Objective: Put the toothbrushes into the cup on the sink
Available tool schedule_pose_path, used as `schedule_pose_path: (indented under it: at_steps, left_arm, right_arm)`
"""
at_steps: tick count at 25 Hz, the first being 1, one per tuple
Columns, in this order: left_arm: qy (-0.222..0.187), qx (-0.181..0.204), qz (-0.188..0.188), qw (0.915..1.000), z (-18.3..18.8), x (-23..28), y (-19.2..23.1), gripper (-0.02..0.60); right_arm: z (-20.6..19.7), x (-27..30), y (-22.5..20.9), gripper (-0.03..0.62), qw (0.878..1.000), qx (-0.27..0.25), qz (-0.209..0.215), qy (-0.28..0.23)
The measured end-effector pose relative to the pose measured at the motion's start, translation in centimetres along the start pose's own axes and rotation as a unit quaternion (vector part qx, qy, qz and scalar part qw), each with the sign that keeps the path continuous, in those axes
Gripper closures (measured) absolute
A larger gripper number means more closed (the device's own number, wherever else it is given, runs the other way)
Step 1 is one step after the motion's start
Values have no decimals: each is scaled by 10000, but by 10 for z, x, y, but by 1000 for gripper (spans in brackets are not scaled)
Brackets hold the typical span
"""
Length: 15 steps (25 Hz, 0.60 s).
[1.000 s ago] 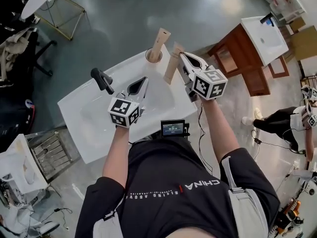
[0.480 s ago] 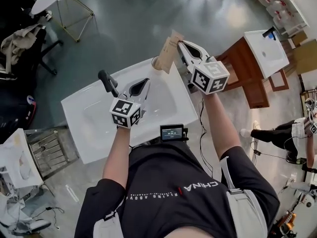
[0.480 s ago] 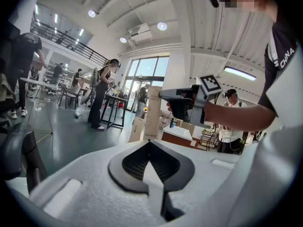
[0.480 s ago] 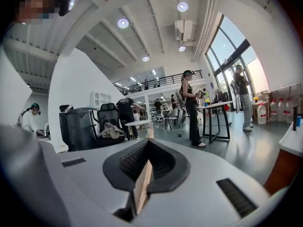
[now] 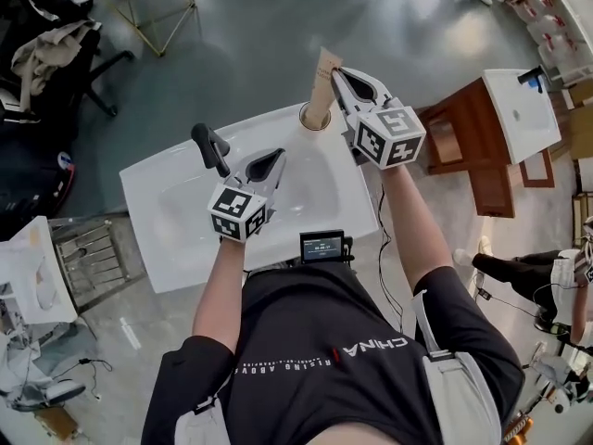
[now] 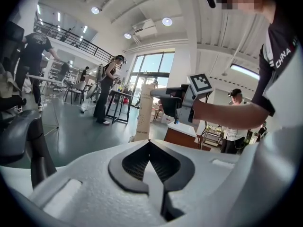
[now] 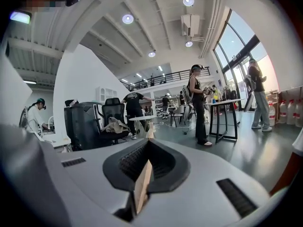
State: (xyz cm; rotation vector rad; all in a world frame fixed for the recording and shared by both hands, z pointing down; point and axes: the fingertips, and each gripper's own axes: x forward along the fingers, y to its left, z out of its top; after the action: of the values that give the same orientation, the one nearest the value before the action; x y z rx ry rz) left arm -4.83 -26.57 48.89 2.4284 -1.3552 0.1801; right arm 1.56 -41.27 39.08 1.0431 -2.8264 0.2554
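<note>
A white sink (image 5: 176,221) carries a tan cup (image 5: 307,119) at its far right corner. My right gripper (image 5: 337,75) is shut on a long kraft-paper toothbrush box (image 5: 321,83), which stands almost upright with its lower end at the cup's mouth. In the right gripper view the box's thin edge (image 7: 142,183) is pinched between the jaws of that gripper (image 7: 149,144). The left gripper view shows the same box (image 6: 144,112) upright ahead. My left gripper (image 5: 274,157) hovers over the basin, shut with nothing in it (image 6: 150,144). Whether another box stands in the cup is hidden.
A black faucet (image 5: 210,146) rises from the sink's far edge, left of my left gripper. A wooden stand (image 5: 460,133) with a second white basin (image 5: 521,109) is at the right. A wire rack (image 5: 88,269) is at the sink's left. People and tables stand farther off.
My right gripper has carried the box up and over, from beside the cup to its mouth, and the box has turned more upright. The left gripper has stayed over the basin.
</note>
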Motion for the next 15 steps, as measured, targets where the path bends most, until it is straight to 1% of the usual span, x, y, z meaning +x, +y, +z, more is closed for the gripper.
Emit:
schedule_pose_path:
  at_steps: [6, 15]
  left_arm:
    - [139, -67, 145, 9998, -11, -2, 11, 575]
    - [234, -77, 102, 9996, -17, 2, 9, 575]
  right_arm:
    - [-22, 13, 0, 585, 9998, -25, 80, 156]
    - [-61, 9, -3, 583, 9988, 229, 41, 429]
